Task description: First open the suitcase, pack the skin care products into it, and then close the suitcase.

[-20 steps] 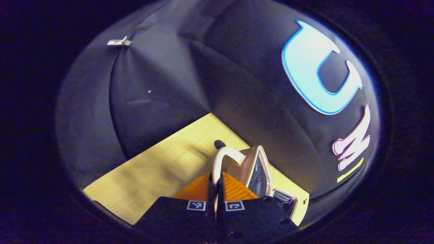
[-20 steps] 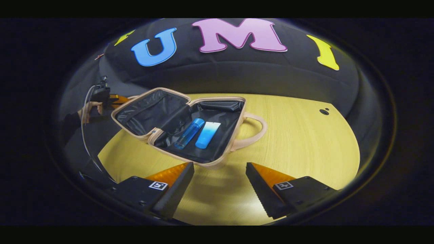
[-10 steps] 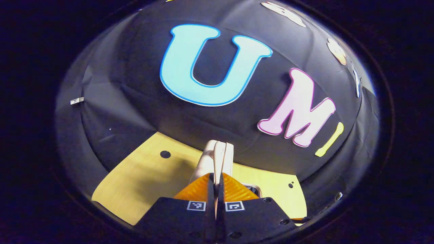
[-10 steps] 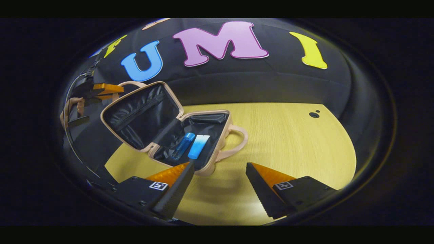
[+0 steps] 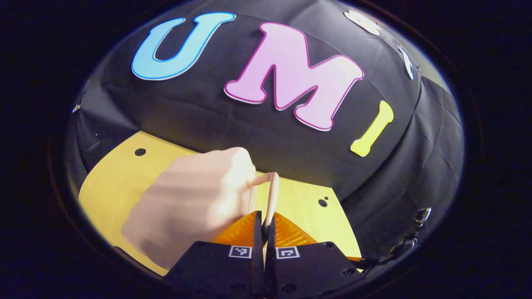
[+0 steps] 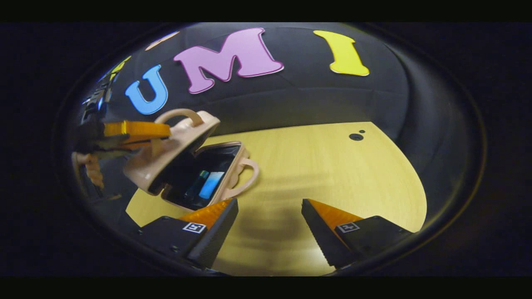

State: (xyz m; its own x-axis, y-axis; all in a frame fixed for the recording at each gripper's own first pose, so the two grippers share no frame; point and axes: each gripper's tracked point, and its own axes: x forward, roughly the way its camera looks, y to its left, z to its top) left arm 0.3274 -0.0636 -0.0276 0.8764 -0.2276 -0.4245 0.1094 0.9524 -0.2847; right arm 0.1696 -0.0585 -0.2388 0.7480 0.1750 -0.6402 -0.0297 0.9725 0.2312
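In the left gripper view, the left gripper (image 5: 264,220) is showing its two orange fingers pressed nearly together on the thin beige handle (image 5: 272,195) of the suitcase lid (image 5: 195,203), which is rising just ahead of the fingertips; the blurred beige lid is lying to the left of the handle, over the yellow table (image 5: 303,207), whose far edge is meeting the black booth wall. Two small dark holes (image 5: 323,202) are sitting near the table's far right corner. In the right gripper view, the right gripper (image 6: 270,220) is hovering above the table's near part with its fingers spread wide apart and nothing between them. The suitcase (image 6: 208,176) is resting toward the table's left edge, its lid tilted partway down over the black-lined base, leaving a gap. Inside the base, a blue bottle (image 6: 196,185) and a light blue tube (image 6: 211,185) are lying side by side. The other gripper is holding the lid's handle from the left, a hand (image 6: 93,170) showing beneath it. The base's own handle (image 6: 245,178) is pointing toward the table's middle.
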